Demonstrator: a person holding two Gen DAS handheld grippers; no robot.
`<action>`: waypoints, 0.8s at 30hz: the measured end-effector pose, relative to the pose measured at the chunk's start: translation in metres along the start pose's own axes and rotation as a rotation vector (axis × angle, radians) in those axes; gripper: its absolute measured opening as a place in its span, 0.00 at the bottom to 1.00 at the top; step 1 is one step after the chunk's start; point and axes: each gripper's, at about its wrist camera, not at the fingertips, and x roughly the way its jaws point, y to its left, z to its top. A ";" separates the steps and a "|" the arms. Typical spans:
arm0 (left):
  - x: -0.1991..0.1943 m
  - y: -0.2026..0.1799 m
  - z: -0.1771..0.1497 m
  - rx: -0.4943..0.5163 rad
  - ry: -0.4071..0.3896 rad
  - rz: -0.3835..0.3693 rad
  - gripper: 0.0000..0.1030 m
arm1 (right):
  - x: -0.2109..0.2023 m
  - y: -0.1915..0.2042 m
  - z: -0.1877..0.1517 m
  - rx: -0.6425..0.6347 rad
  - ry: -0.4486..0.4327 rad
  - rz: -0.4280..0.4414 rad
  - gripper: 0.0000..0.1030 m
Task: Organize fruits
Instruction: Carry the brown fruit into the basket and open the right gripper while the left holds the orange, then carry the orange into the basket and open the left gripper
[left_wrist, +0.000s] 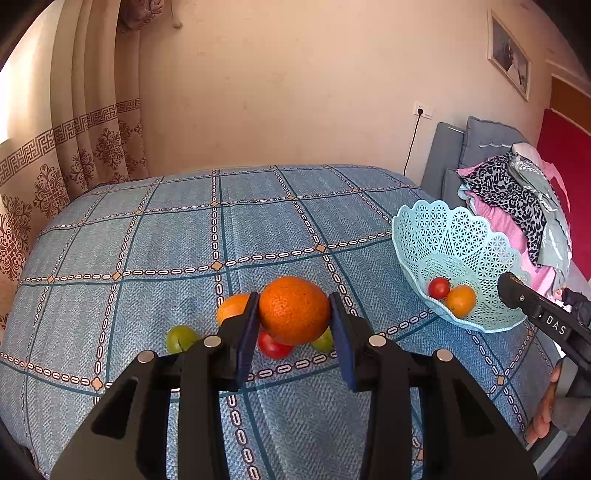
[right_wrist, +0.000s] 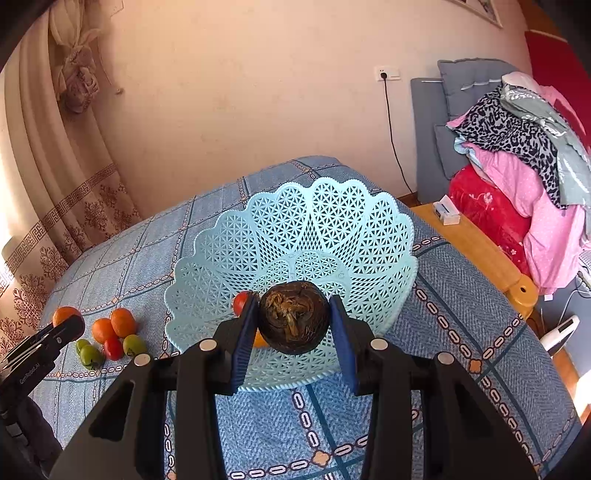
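Note:
My left gripper is shut on a large orange, held just above a cluster of fruit on the blue checked cloth. That cluster holds another orange, a red tomato and two green fruits. To the right stands a light blue lattice basket with a tomato and a small orange inside. My right gripper is shut on a dark brown round fruit over the near side of the basket. The fruit partly hides the tomato.
The blue cloth covers a wooden table whose bare corner shows at the right, with a small white box on it. Behind that, clothes are piled on a grey chair. A curtain hangs at the left, and a wall lies behind the table.

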 end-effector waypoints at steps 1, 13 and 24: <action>0.000 -0.001 0.000 0.002 0.001 -0.001 0.37 | 0.000 -0.001 0.000 0.004 -0.004 -0.001 0.39; 0.002 -0.009 -0.001 0.023 0.005 -0.007 0.37 | -0.006 -0.006 -0.004 0.011 -0.037 -0.019 0.39; 0.001 -0.043 0.008 0.082 0.016 -0.063 0.37 | -0.022 -0.020 -0.005 0.015 -0.115 -0.054 0.39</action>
